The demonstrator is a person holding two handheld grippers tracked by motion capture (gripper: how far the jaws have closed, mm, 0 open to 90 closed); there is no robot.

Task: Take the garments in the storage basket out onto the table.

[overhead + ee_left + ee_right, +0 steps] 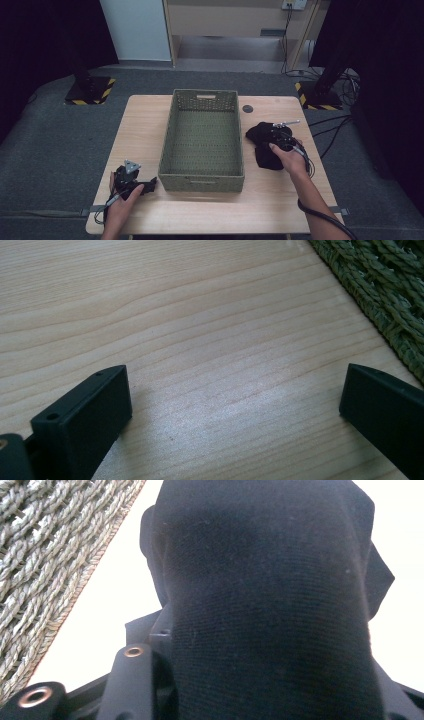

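Cloth (262, 145), one black piece, lies right of one basket (202, 182), bunched between the right gripper's (272, 136) partly parted jaws; left gripper (235, 405) spread, empty.

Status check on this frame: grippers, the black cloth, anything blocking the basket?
Left gripper open over bare table. Right gripper on black cloth, grip unclear. Woven basket beside cloth, nothing between.

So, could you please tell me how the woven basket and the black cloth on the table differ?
The woven basket is green, stiff and box-shaped, standing open at the table's middle; the black cloth is dark, soft and crumpled, lying to its right. The basket is much larger than the cloth. No claw touches the basket, while the right claw is at the cloth. Both rest on the table.
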